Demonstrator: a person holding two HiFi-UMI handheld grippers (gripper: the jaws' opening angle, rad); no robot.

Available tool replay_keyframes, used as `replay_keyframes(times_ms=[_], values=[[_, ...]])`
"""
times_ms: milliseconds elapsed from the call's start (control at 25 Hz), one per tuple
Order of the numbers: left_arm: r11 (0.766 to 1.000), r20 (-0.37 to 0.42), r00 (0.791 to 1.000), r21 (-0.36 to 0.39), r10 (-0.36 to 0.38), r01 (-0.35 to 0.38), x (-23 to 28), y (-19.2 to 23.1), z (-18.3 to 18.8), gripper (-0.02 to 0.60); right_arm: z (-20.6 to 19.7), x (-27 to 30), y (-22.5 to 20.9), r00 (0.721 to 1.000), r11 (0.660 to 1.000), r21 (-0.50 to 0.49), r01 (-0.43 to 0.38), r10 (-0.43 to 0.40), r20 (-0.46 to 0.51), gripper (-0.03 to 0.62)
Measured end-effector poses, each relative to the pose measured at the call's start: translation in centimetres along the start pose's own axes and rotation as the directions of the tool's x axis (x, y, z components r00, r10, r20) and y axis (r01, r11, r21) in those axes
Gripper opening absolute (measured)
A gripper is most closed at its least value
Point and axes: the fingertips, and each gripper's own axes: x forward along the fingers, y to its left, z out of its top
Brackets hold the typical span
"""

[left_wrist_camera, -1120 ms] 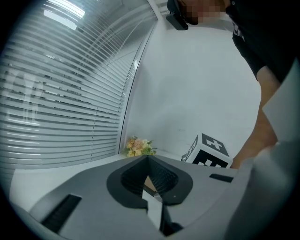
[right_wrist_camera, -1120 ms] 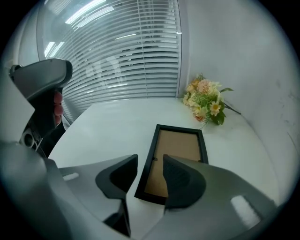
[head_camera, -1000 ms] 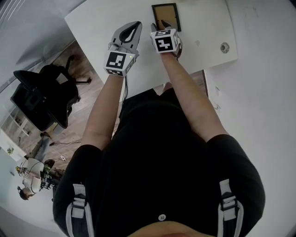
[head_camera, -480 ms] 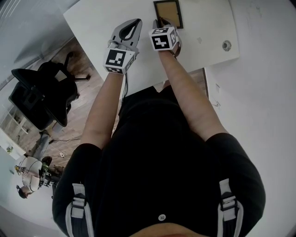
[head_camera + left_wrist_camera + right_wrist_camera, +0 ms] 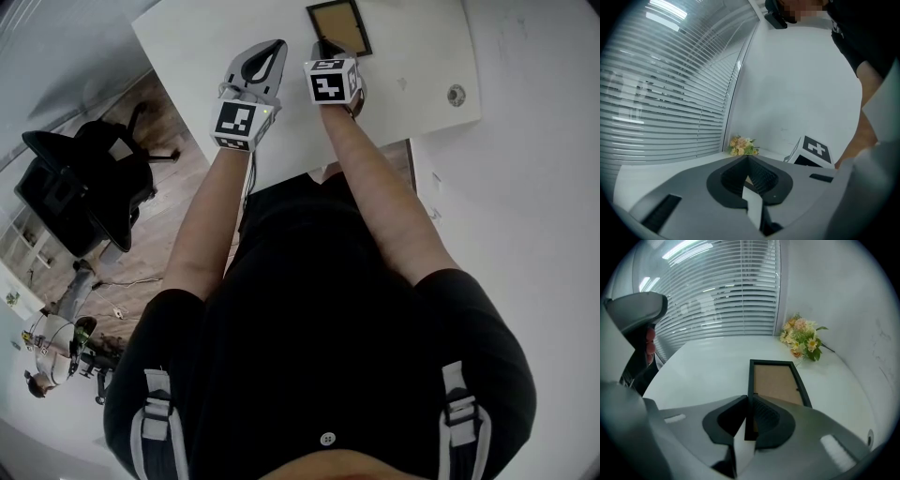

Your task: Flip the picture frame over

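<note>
A black picture frame (image 5: 339,26) lies back side up on the white table (image 5: 412,66), its brown backing board (image 5: 776,383) showing. My right gripper (image 5: 323,45) points steeply down at the frame's near left side. In the right gripper view its jaws (image 5: 749,399) are closing on the frame's black left border, which runs between the pads and touches them. My left gripper (image 5: 278,47) hovers just to the left over bare table. It is shut with nothing in it, and in the left gripper view its tips (image 5: 747,158) meet.
A small bunch of flowers (image 5: 801,338) lies at the table's far end beside the wall. A round grommet (image 5: 456,95) sits in the table's right part. A black office chair (image 5: 80,183) stands on the wood floor to the left. Window blinds run behind the table.
The right gripper's jaws look narrower at the frame's near left edge. Both hands have stayed where they were, and the frame has not moved.
</note>
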Motion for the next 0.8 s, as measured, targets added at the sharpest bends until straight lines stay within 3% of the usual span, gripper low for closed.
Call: replay_keyframes(times_ms=[360, 800], values=[[0.998, 0.003, 0.998, 0.024, 0.055, -0.055, -1.2, -0.2, 1.1, 0.006, 0.4, -2.1, 0.1, 0.996, 0.995, 0.066, -0.08, 0.078, 0.038, 0.051], [0.995, 0.038, 0.995, 0.048, 0.087, -0.089, -1.7, -1.8, 2.5, 0.006, 1.7, -4.2, 0.7, 0.985, 0.985, 0.065, -0.158, 0.154, 0.073, 0.051]])
